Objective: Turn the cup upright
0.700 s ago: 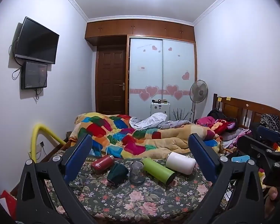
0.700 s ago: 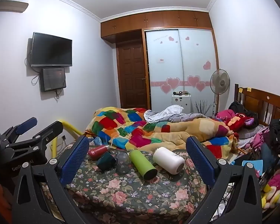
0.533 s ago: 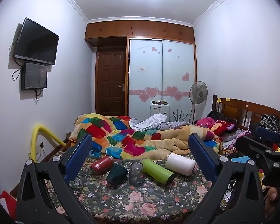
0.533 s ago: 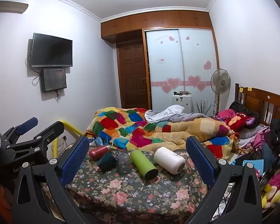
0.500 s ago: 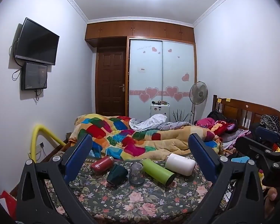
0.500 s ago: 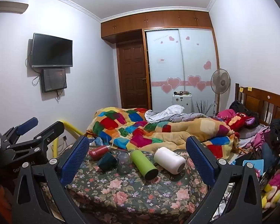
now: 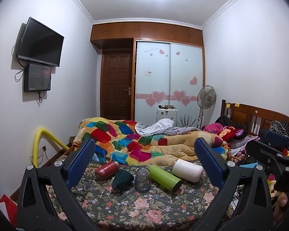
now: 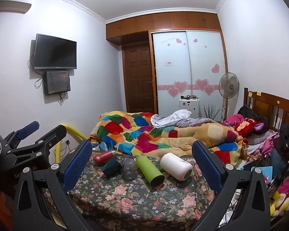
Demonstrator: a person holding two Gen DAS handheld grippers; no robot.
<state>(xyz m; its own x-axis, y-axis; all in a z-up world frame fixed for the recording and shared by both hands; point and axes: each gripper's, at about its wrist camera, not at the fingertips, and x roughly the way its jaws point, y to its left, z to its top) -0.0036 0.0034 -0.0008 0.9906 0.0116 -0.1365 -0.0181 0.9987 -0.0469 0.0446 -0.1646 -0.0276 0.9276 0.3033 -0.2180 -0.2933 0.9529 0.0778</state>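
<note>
Nothing shifts since earlier; both grippers' fingers point(image 7: 81, 161) spread empty, soft bed point(image 7: 144, 207) risks toppling the inverted glass cup point(image 7: 142, 180) against green bottle point(image 7: 164, 177).

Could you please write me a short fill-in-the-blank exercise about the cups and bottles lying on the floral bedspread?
1. The bottle lying between the clear glass cup and the white bottle is ____ in colour.
2. The leftmost container in the row is the ____ bottle.
3. The left gripper and the right gripper both have their jaws ____, holding nothing.
4. The dark green cup lies on its ____ on the floral bedspread.

Missing words: green; red; open; side
</note>
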